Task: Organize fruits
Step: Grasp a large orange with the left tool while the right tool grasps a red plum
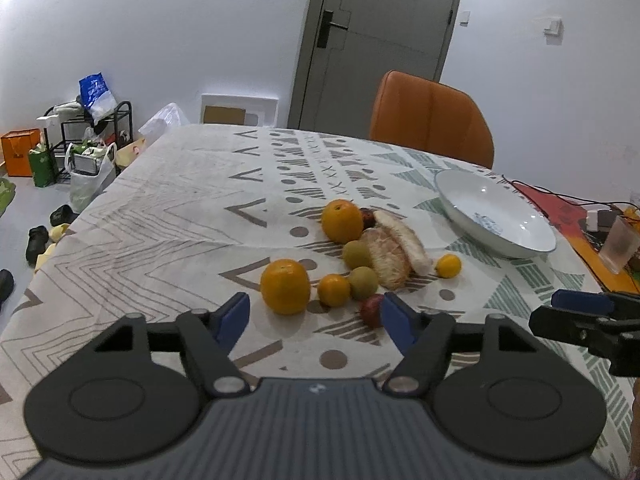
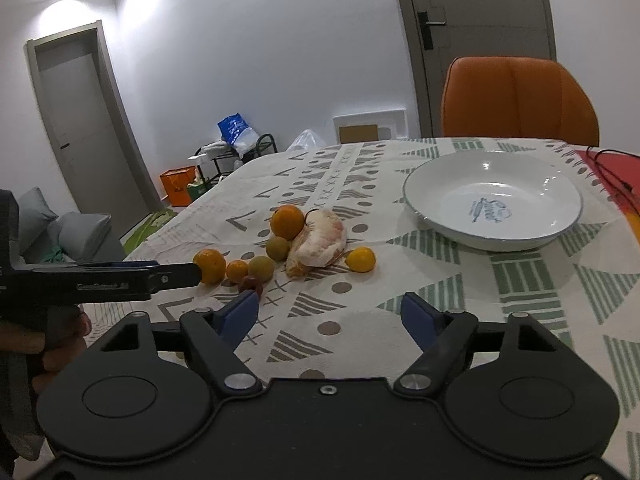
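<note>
1. The left gripper (image 1: 314, 316), black arms tipped with blue pads, points forward and downward; its jaws stand apart with nothing pressed between them.
2. The right gripper (image 2: 330, 314), of the same black-and-blue build, is likewise angled downward with jaws apart and nothing held.
3. In the right wrist view, a person's hand (image 2: 52, 344) grips the left gripper's handle at the left edge.

- Two big oranges (image 1: 285, 286) (image 1: 342, 220)
- Two small ones (image 1: 334, 289) (image 1: 448, 265)
- Two green fruits (image 1: 363, 282) (image 1: 357, 254)
- Two red fruits (image 1: 372, 310) (image 1: 367, 217) — the far one half hidden
- Two peeled pomelo wedges (image 1: 390, 258) (image 1: 404, 240)
- One bowl (image 1: 496, 216)
- One chair (image 1: 430, 118)
</note>
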